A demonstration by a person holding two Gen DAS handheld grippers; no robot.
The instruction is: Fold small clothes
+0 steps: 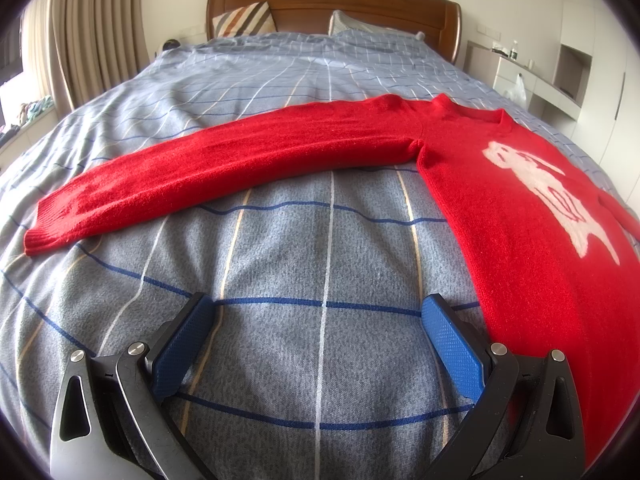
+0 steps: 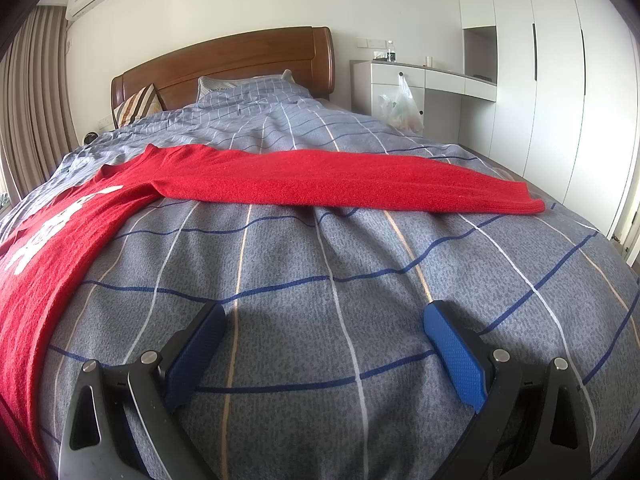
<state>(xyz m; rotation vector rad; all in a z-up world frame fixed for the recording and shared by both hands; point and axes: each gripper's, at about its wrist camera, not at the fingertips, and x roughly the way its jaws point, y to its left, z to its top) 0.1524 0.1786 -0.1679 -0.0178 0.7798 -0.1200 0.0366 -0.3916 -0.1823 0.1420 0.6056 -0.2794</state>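
From the left wrist, the left gripper (image 1: 318, 312) hovers low with jaws spread wide and empty over the checked bedspread (image 1: 280, 248), the red sweater (image 1: 500, 200) at two o'clock stretching one sleeve toward nine, while the right wrist view shows the right gripper (image 2: 324, 316) likewise agape, the other sleeve running toward three o'clock.

sweater (image 1: 500, 208) on bed (image 1: 320, 240), sleeves outspread

Red sweater (image 1: 500, 200) flat beyond gaping left tool (image 1: 318, 312)
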